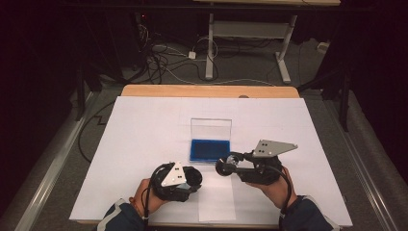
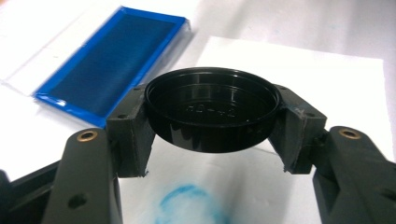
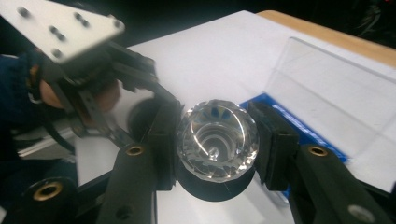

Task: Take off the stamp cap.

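Note:
My left gripper (image 2: 212, 122) is shut on a shallow round black cap (image 2: 212, 109), its open side up, with a pad pressing on each side. In the high view this left gripper (image 1: 191, 179) is low over a small paper sheet (image 1: 216, 199). My right gripper (image 3: 217, 142) is shut on a clear faceted glass piece (image 3: 217, 140) that sits on a black base (image 3: 212, 189). The right gripper (image 1: 225, 166) holds it just above the table, in front of the blue ink pad (image 1: 210, 149), pointing toward the left gripper.
The blue ink pad (image 2: 112, 60) lies in a clear case whose lid (image 1: 210, 128) stands upright behind it. A blue smudge (image 2: 191, 207) marks the small paper sheet under the cap. A large white sheet (image 1: 144, 125) covers the wooden table (image 1: 207, 90).

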Motion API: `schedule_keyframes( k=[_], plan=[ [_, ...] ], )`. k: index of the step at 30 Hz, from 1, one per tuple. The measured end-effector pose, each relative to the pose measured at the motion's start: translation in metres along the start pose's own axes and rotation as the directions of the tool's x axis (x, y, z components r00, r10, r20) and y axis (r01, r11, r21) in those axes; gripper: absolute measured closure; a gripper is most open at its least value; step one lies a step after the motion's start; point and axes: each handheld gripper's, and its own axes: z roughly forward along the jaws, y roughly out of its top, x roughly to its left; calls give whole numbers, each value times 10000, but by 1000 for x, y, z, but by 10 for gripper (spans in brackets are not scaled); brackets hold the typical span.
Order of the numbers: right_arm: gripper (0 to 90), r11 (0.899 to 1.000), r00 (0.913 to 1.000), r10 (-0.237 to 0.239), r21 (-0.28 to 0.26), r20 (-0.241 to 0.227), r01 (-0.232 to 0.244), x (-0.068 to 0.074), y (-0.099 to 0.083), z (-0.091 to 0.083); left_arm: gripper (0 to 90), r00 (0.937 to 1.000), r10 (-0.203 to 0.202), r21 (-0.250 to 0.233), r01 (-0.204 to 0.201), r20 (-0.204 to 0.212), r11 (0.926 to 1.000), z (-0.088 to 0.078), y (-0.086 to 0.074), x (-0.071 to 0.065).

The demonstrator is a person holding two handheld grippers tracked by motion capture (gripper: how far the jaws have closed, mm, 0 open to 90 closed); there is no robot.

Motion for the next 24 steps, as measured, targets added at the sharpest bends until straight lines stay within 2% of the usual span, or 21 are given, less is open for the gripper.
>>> schedule_keyframes(
  k=[5,11,24],
  plan=[
    [574,9997,9992,-195,142,341,190,-3,1,-7,366,9989,-200,-216,191,-430,9996,-14,-5,5],
    [574,9993,9985,-284,248,478,272,-8,3,-15,365,9963,-444,-386,416,-730,9984,-27,-15,12],
    [574,9977,9974,-313,615,654,273,-15,3,-12,366,9863,-899,-598,822,-1382,9948,-54,-39,20]
  ],
)
